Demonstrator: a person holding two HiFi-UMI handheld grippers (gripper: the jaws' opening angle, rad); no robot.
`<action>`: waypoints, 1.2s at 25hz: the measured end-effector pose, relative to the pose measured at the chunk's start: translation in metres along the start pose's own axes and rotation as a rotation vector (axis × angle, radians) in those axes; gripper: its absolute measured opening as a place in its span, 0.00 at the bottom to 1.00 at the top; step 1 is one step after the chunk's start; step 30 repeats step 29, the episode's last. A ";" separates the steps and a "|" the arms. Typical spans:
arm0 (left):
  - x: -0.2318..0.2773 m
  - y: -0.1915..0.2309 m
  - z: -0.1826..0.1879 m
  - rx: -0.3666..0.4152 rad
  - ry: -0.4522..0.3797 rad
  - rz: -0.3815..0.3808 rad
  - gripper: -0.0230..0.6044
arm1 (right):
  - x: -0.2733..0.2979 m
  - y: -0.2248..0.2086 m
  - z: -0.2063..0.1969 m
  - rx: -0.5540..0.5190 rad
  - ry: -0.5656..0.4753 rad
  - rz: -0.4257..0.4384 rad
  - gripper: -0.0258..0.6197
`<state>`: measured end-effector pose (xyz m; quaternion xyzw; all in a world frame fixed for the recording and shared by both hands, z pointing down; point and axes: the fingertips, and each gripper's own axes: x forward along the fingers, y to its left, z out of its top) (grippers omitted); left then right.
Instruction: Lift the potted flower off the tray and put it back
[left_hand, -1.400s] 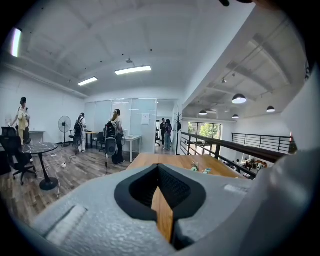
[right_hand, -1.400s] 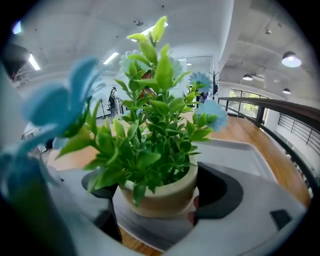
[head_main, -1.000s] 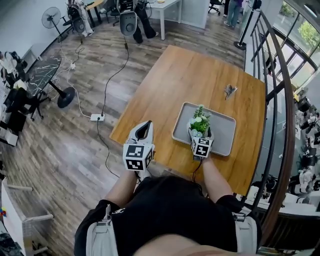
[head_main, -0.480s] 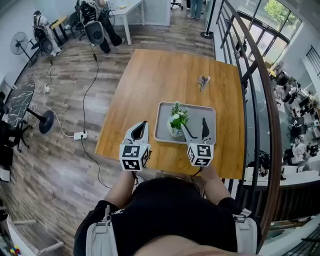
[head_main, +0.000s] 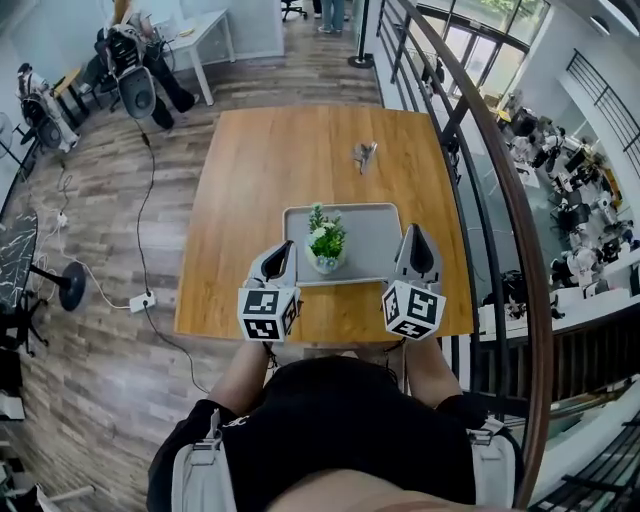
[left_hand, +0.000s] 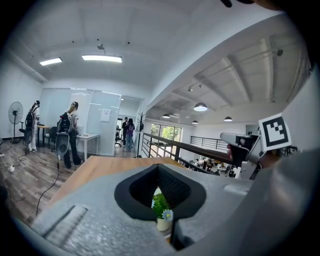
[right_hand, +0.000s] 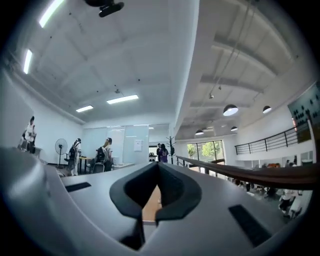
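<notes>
The potted flower (head_main: 325, 240), white and green blooms in a small pale pot, stands upright on the left part of the grey tray (head_main: 368, 238) on the wooden table (head_main: 265, 165). My left gripper (head_main: 284, 249) is shut and empty, its tip just left of the pot by the tray's near left corner. In the left gripper view the potted flower (left_hand: 161, 214) shows through the gap below the closed left gripper (left_hand: 158, 167). My right gripper (head_main: 416, 233) is lifted over the tray's right edge; its jaws have just been closing with nothing between them, and the right gripper (right_hand: 158, 167) points level across the room.
A small metal clip (head_main: 362, 155) lies on the table beyond the tray. A dark railing (head_main: 480, 170) runs close along the table's right side. People and fans (head_main: 135, 90) stand far off at the back left. A cable and power strip (head_main: 140, 300) lie on the floor.
My right gripper opened off the flower pot, drew back to the right, rose and closed empty. The pot stays on the tray. My left gripper drifted closer to the tray.
</notes>
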<state>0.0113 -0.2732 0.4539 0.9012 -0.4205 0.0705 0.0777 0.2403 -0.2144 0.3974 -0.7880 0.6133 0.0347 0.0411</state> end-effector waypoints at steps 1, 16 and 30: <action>0.003 -0.004 0.001 0.004 0.001 -0.013 0.06 | -0.001 -0.005 -0.001 0.010 0.012 -0.009 0.03; 0.014 -0.014 0.008 0.029 0.002 -0.073 0.06 | -0.016 -0.002 -0.011 0.023 0.055 0.031 0.03; 0.006 -0.003 0.002 0.025 0.005 -0.057 0.06 | -0.016 0.009 -0.021 0.015 0.060 0.028 0.04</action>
